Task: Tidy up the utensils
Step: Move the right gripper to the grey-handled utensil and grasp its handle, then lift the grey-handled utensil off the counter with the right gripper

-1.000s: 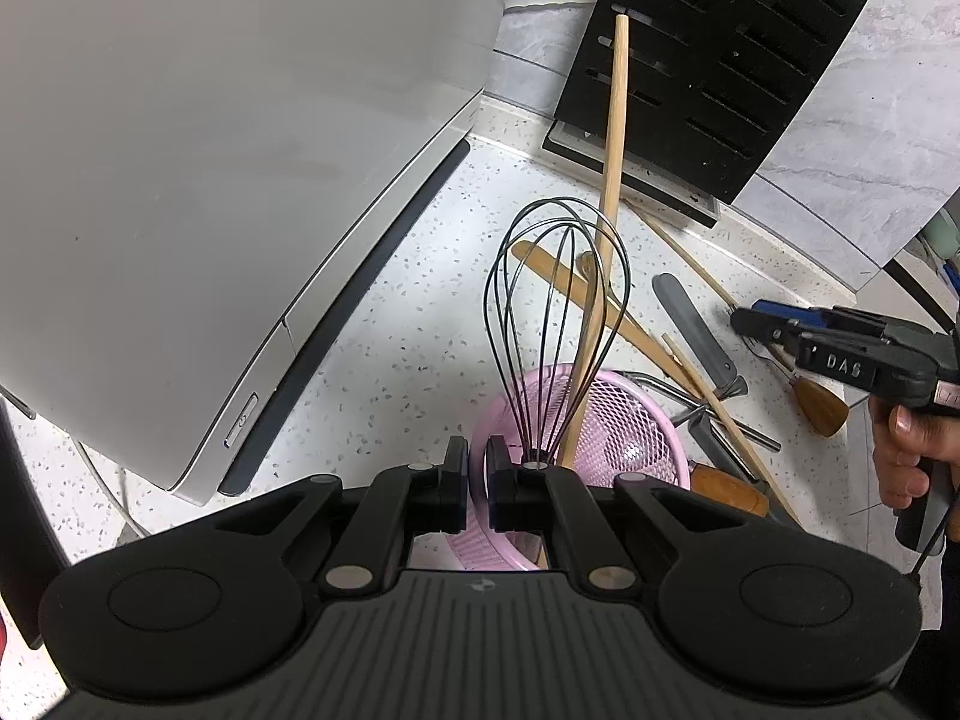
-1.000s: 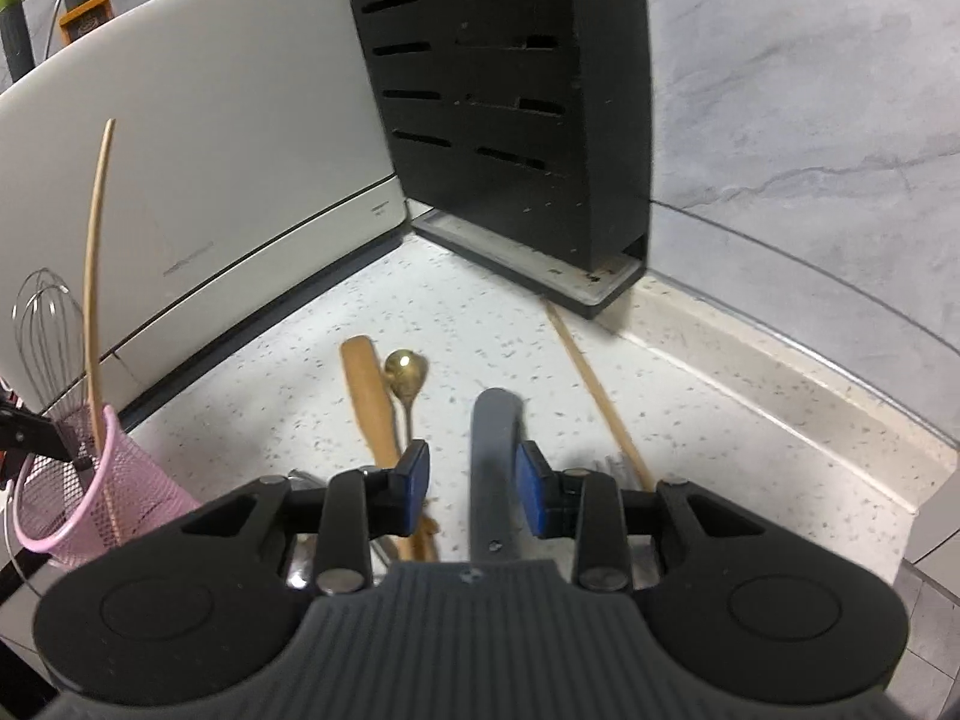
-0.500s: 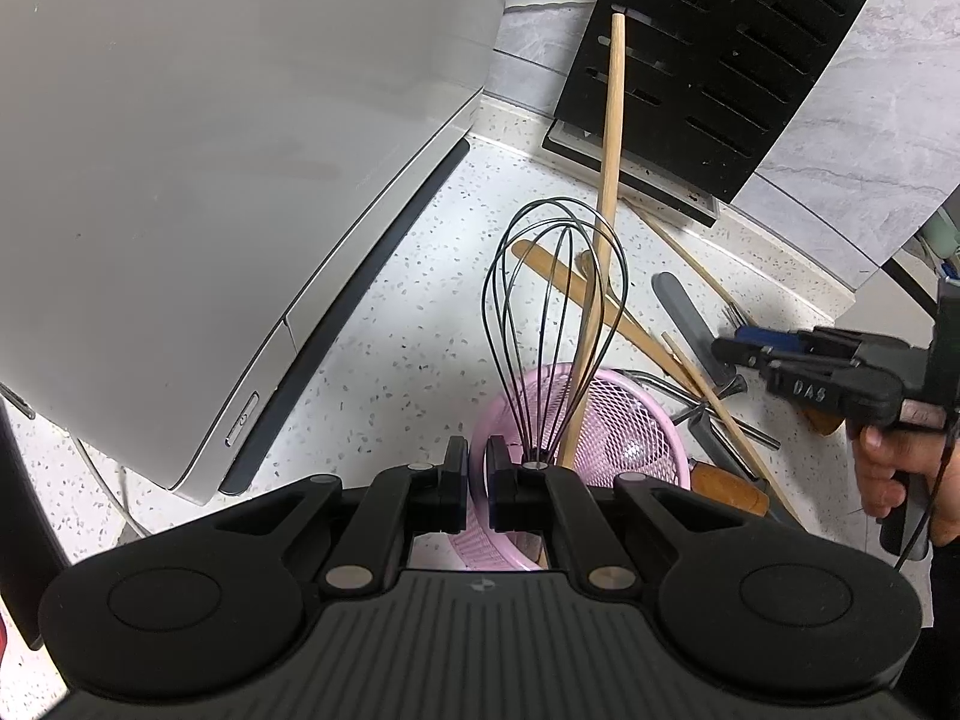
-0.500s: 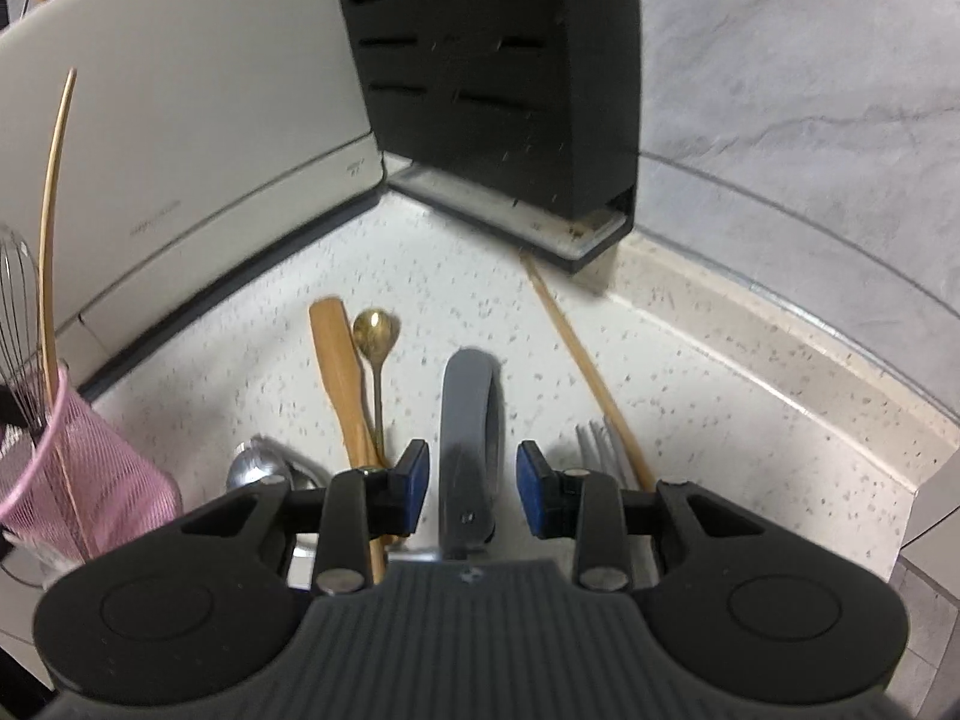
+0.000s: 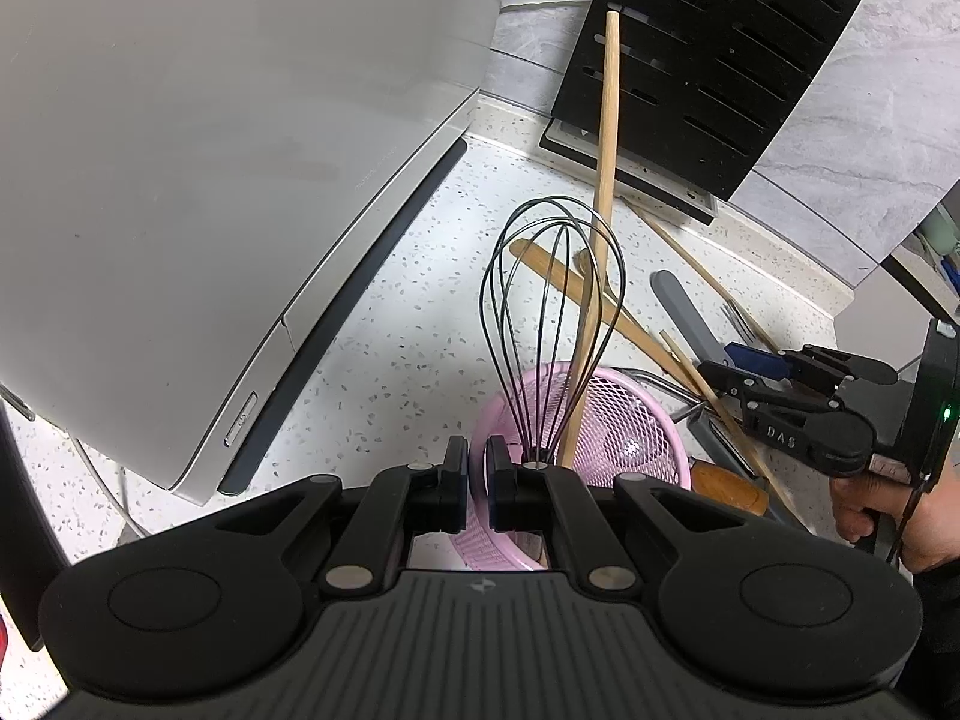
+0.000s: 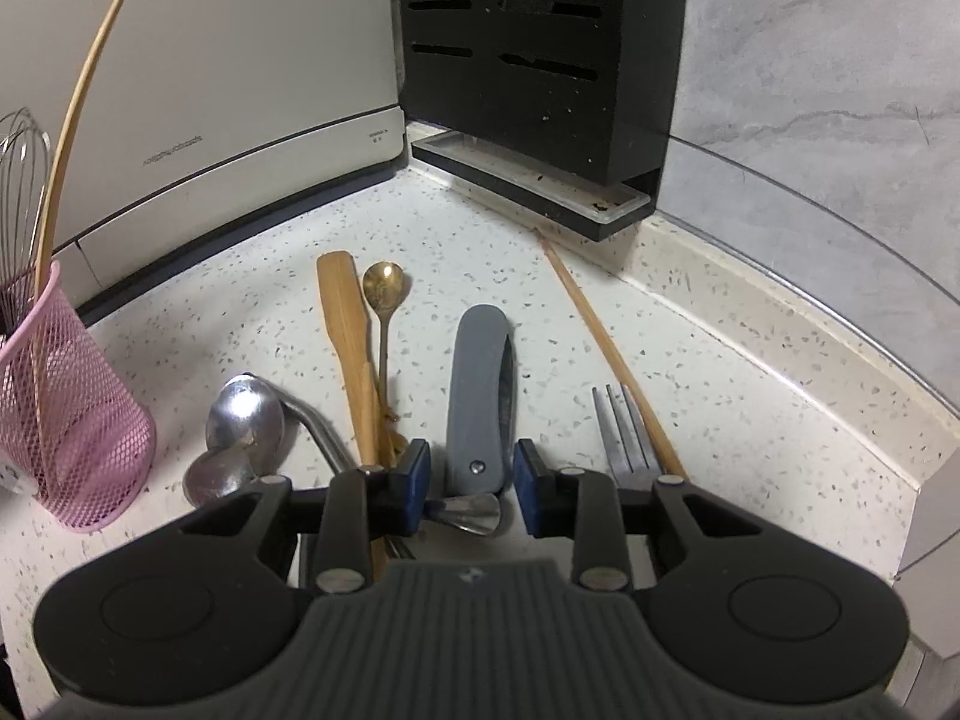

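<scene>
A pink mesh cup (image 5: 606,420) (image 6: 66,420) stands on the speckled counter and holds a wire whisk (image 5: 552,312) and a long wooden stick (image 5: 603,180). My left gripper (image 5: 477,480) is shut on the cup's near rim. My right gripper (image 6: 471,480) is open and low over a pile of utensils, its jaws on either side of the grey-handled tool (image 6: 480,396). Beside the tool lie a wooden spatula (image 6: 348,348), a gold spoon (image 6: 384,300), steel spoons (image 6: 240,432), a fork (image 6: 624,432) and a chopstick (image 6: 600,348).
A white appliance (image 5: 210,150) fills the left. A black slotted knife rack (image 6: 540,60) stands in the back corner against the grey marble wall. A raised counter lip (image 6: 810,348) runs along the right.
My right gripper has moved down and forward onto the utensil pile, so the grey-handled tool now lies between its open jaws. The left gripper and the cup have not moved.
</scene>
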`<move>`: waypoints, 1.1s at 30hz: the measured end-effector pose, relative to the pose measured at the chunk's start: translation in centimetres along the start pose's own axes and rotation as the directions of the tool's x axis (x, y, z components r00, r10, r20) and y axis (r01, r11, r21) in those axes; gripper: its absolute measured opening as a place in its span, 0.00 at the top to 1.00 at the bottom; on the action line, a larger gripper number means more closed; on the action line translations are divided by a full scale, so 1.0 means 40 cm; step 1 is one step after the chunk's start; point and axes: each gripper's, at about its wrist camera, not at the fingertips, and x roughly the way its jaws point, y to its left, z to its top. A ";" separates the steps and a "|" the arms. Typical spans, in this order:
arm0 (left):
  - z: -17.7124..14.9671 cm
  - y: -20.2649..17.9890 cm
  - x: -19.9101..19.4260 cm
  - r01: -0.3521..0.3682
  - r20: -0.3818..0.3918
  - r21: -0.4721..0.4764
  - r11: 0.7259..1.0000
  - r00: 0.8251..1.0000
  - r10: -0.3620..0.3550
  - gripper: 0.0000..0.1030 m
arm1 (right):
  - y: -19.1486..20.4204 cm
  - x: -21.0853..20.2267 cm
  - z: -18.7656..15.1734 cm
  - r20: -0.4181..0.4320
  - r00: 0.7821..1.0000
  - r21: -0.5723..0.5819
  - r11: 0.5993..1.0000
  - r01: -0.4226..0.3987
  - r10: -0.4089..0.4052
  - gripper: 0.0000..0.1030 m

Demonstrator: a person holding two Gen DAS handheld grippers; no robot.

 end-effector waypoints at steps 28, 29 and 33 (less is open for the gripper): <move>-0.002 -0.002 0.005 0.000 0.000 0.002 1.000 1.000 0.000 0.94 | 0.019 -0.046 0.003 0.064 0.996 -0.048 0.996 0.070 -0.067 0.81; -0.002 -0.002 0.005 0.000 0.001 0.001 1.000 1.000 0.000 0.94 | 0.020 -0.048 0.005 0.060 0.996 -0.055 0.996 0.072 -0.069 0.81; -0.002 -0.002 0.005 0.000 0.001 0.002 1.000 1.000 0.000 0.94 | 0.029 -0.060 0.015 0.055 0.996 -0.083 0.994 0.070 -0.066 0.81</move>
